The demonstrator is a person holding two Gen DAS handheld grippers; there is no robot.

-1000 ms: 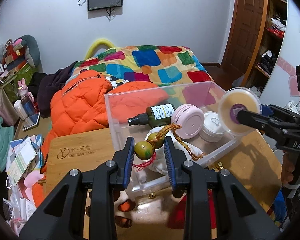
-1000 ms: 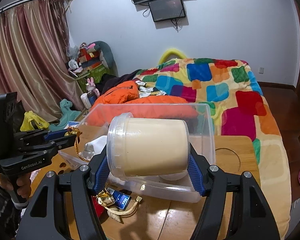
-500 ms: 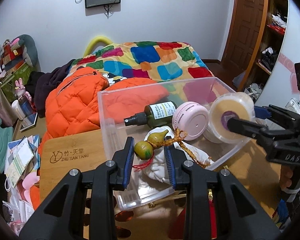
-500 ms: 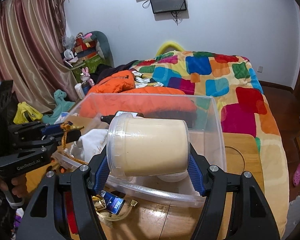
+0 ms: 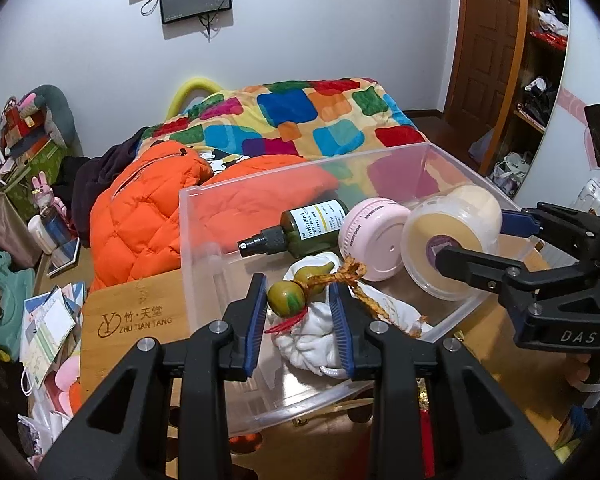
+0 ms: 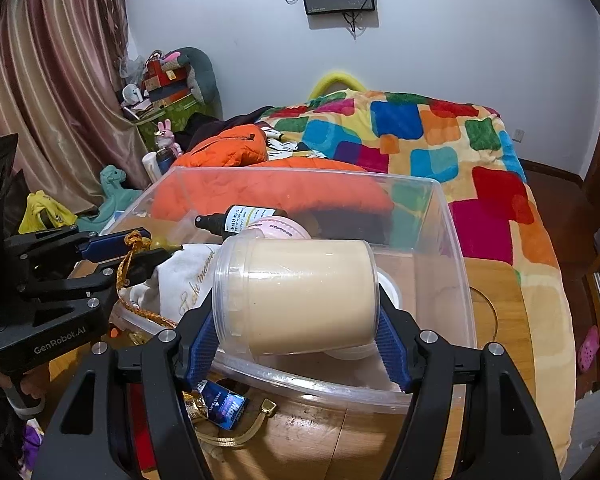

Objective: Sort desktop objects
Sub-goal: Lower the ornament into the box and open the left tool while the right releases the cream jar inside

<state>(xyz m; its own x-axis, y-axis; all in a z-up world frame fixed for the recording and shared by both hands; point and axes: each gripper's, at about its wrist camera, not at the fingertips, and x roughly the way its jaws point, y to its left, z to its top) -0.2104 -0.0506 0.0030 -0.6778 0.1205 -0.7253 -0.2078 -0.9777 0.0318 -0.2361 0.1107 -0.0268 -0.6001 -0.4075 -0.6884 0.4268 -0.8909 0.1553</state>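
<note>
A clear plastic bin [image 5: 204, 216] [image 6: 452, 248] stands on the wooden table. My left gripper [image 5: 302, 312] is shut on a green gourd charm [image 5: 286, 297] with a braided cord, held over the bin's front part above a white cloth pouch [image 5: 312, 336]. My right gripper [image 6: 296, 332] is shut on a cream-filled clear jar [image 6: 300, 296] [image 5: 440, 252], held on its side inside the bin's right part. A green spray bottle [image 5: 300, 230] and a pink round case [image 5: 374, 238] lie in the bin.
On the table in front of the bin lie a blue packet [image 6: 222, 404], gold trinkets [image 6: 194, 406] and a gold strap [image 6: 244, 432]. A bed with a colourful quilt [image 5: 300, 116] and an orange jacket [image 5: 140, 208] lies behind. Clutter fills the floor at the left [image 5: 40, 320].
Both grippers have moved forward and down over the bin. The jar has gone from the bin's right rim to inside it; the gourd now hangs over the pouch.
</note>
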